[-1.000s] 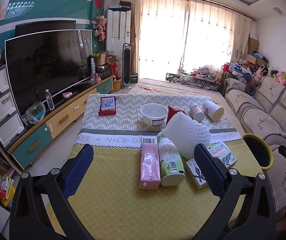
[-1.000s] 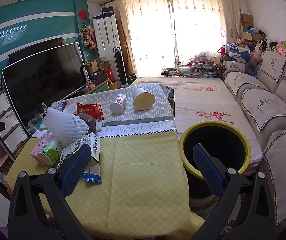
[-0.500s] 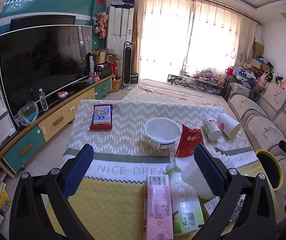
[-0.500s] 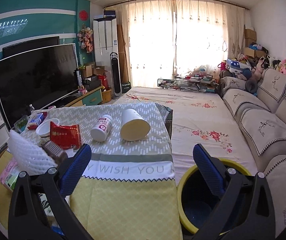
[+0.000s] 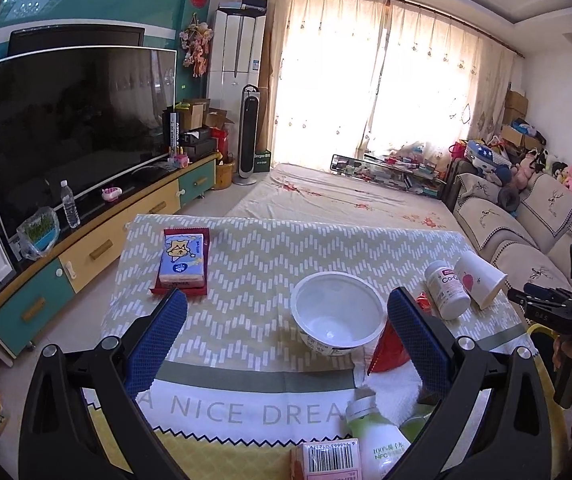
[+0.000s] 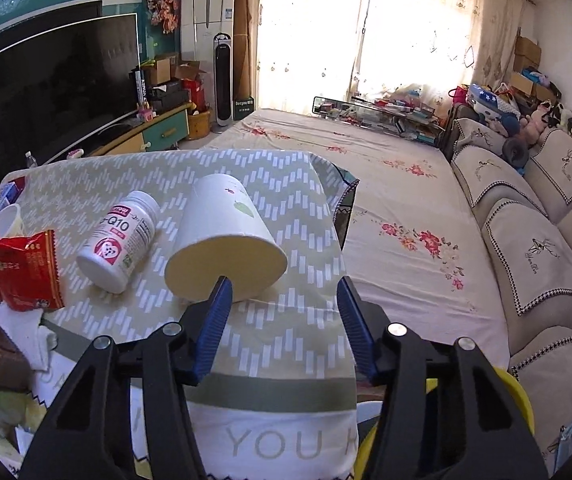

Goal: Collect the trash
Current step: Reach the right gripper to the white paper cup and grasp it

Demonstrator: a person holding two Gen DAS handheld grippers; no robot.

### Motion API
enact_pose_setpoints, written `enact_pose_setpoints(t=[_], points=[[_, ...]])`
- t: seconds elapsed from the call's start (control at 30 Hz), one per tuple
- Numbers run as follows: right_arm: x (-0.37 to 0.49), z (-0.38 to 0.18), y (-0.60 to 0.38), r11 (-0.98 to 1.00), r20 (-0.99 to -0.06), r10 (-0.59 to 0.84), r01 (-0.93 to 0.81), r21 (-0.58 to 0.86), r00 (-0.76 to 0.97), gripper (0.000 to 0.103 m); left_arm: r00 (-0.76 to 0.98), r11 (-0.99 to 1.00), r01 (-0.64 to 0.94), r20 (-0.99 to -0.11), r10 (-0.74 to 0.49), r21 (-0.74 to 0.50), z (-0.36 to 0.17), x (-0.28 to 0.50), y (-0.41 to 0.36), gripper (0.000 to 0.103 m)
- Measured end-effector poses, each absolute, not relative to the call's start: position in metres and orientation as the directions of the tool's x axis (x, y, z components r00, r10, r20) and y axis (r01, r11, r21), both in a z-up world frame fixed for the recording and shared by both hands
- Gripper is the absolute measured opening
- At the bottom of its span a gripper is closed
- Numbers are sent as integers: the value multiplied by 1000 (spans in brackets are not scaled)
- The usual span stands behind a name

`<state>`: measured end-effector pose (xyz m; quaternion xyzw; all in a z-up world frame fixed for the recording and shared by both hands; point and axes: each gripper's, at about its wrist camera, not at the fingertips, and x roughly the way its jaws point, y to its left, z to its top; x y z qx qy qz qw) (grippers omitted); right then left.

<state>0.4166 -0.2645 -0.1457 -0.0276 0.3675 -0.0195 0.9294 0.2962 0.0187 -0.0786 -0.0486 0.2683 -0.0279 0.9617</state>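
Closer now, I read "Co-Q10" on the white supplement bottle [image 6: 120, 242] lying beside the tipped paper cup [image 6: 226, 250], and "A NICE DREA" on the tablecloth [image 5: 246, 256] before the print runs out of sight. My right gripper [image 6: 284, 326] has just been closing to a half-wide gap; its left pad overlaps the cup's rim, nothing sits between the jaws. My left gripper [image 5: 286, 344] stands wide and empty, framing the white plastic bowl [image 5: 335, 314], which lay farther off a second ago. A red snack wrapper [image 6: 24, 270] hides part of that bowl; the green "NFC" juice bottle [image 5: 377, 436] is cut off. The yellow-rimmed bin [image 6: 515, 396] peeks behind my right finger.
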Motion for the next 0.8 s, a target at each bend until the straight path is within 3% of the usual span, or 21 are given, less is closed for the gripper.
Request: enact_pose_setpoints(t=[0.2,0.33,0.4,0.47,0.53,0.8], points=[[458,-159,-266,997,-709,-64,17,-73,702,46,846,994,47,-524,-94,-102,-96,305,17,99],[473,-161,-266,999,-713,-39,3,-51,700,34,841,991,57,-529,-113,-121,-103,306,20,99],[478,-161,-265,999,-718,-23,-1,-33,695,25,835,989,59,-536,-125,-139,-104,307,22,99],[481,-160,-264,1000,-721,-4,-5,-10,693,9,833,987,61,-537,-134,-151,-107,308,25,99],[481,-158,-262,1000,-725,22,-17,15,688,4,832,985,63,-537,-140,-159,-108,306,26,99],[447,-127,-262,996,-698,64,1,92,713,4,847,990,74,-517,-128,-124,-107,299,20,99]])
